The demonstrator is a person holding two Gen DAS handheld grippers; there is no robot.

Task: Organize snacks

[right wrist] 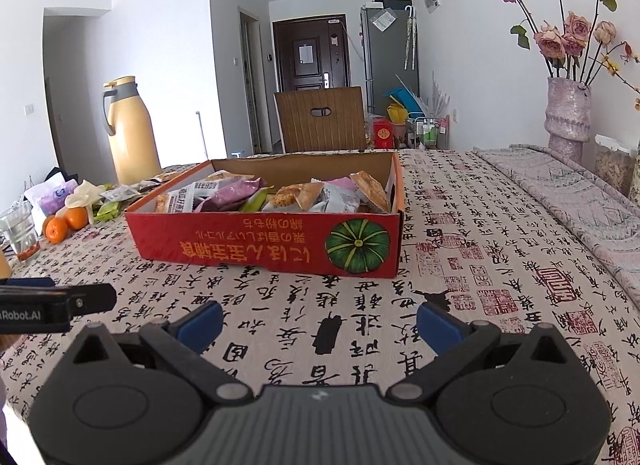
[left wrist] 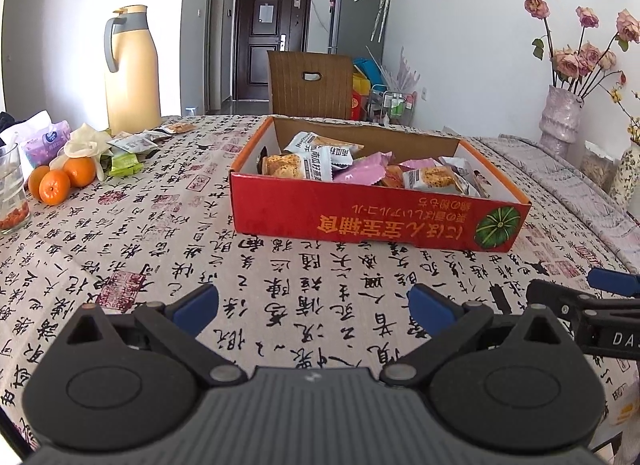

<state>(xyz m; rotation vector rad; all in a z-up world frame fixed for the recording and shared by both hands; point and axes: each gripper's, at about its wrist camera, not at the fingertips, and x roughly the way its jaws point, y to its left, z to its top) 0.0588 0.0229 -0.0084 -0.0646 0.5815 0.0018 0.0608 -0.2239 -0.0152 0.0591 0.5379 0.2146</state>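
A red cardboard box [left wrist: 360, 221] with a pumpkin picture sits mid-table, filled with several wrapped snack packets [left wrist: 316, 165]. It also shows in the right wrist view [right wrist: 256, 245] with its packets [right wrist: 280, 195]. More loose packets [left wrist: 128, 153] lie at the far left by the thermos, also seen in the right wrist view [right wrist: 116, 201]. My left gripper [left wrist: 314, 301] is open and empty, low over the tablecloth in front of the box. My right gripper [right wrist: 318, 323] is open and empty, also in front of the box.
A yellow thermos [left wrist: 130, 69], oranges [left wrist: 60, 181], a glass [left wrist: 10, 189] and a tissue pack [left wrist: 44, 141] stand at the far left. A flower vase [left wrist: 560, 117] stands far right. A wooden chair [left wrist: 310, 85] is behind the table. A grey cloth [right wrist: 560, 185] covers the right side.
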